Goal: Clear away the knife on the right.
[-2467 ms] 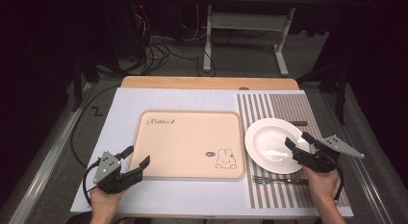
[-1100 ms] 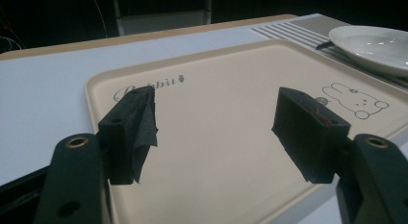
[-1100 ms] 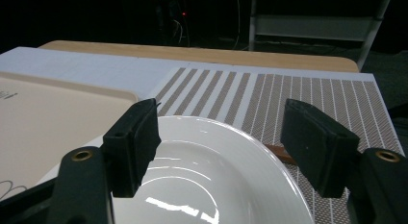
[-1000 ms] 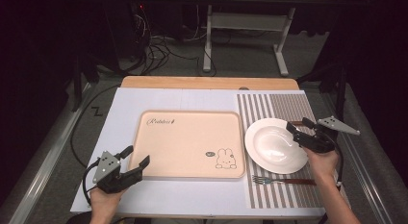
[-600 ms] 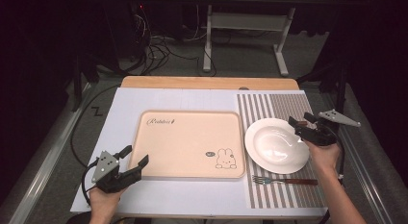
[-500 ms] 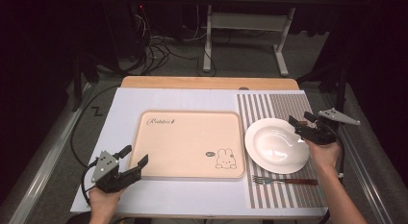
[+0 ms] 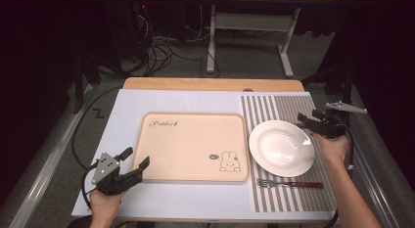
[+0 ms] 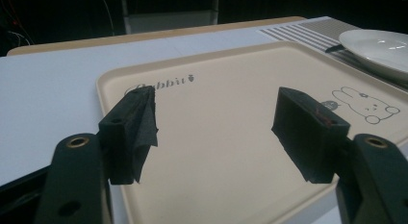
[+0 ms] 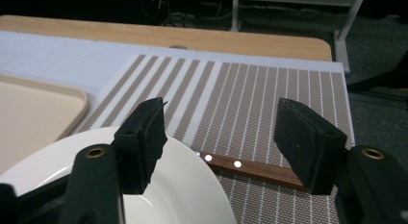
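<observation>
A white deep plate lies on a striped placemat, to the right of a beige rabbit-print tray. My right gripper hovers over the plate's far right rim. In the right gripper view its jaws stand open and have just been closing a little, with nothing between them. Below them lie the plate and a knife's wooden handle. My left gripper rests open at the tray's near left corner. Its jaws point across the bare tray.
A fork with a wooden handle lies on the placemat in front of the plate. A white mat covers the wooden table. Cables and a desk frame stand on the floor beyond.
My right gripper has moved from the plate's near right rim toward its far right rim, rising slightly. The left gripper has stayed put.
</observation>
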